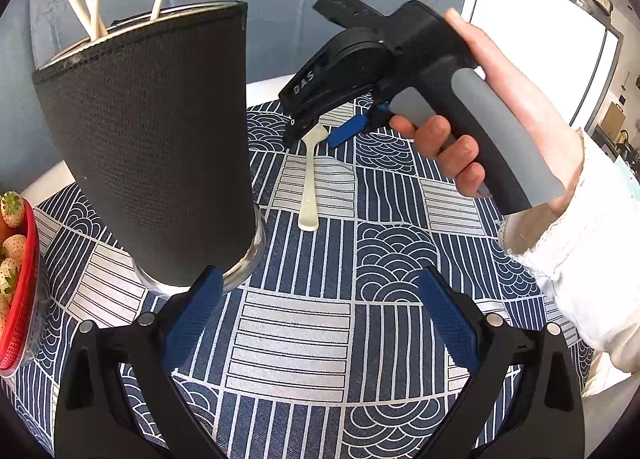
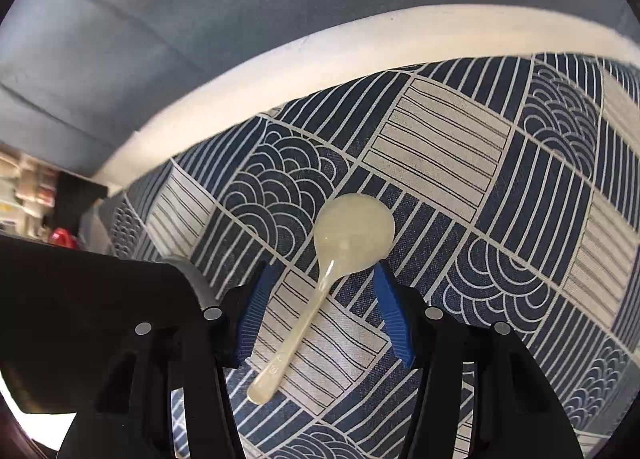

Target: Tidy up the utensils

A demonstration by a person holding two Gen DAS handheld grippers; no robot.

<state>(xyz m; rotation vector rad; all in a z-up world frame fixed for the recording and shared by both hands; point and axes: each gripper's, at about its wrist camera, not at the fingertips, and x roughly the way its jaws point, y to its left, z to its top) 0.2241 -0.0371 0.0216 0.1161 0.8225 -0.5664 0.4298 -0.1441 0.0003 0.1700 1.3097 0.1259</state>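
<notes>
The cream, translucent plastic spoon (image 2: 326, 283) has a smooth, slightly glossy bowl. It lies on a woven navy-and-white patterned tablecloth (image 1: 296, 339), matt with a visible weave. The tall clear glass holder (image 1: 252, 255) wears a black knitted mesh sleeve (image 1: 152, 147), matt and finely ribbed. The cream sticks (image 1: 90, 9) inside it look smooth and matt. The right gripper (image 1: 320, 135) has a matt black plastic body, a soft grey rubbery handle and blue ridged pads (image 2: 390, 319). A glossy red plastic bowl (image 1: 18, 291) shows a textured rim.
</notes>
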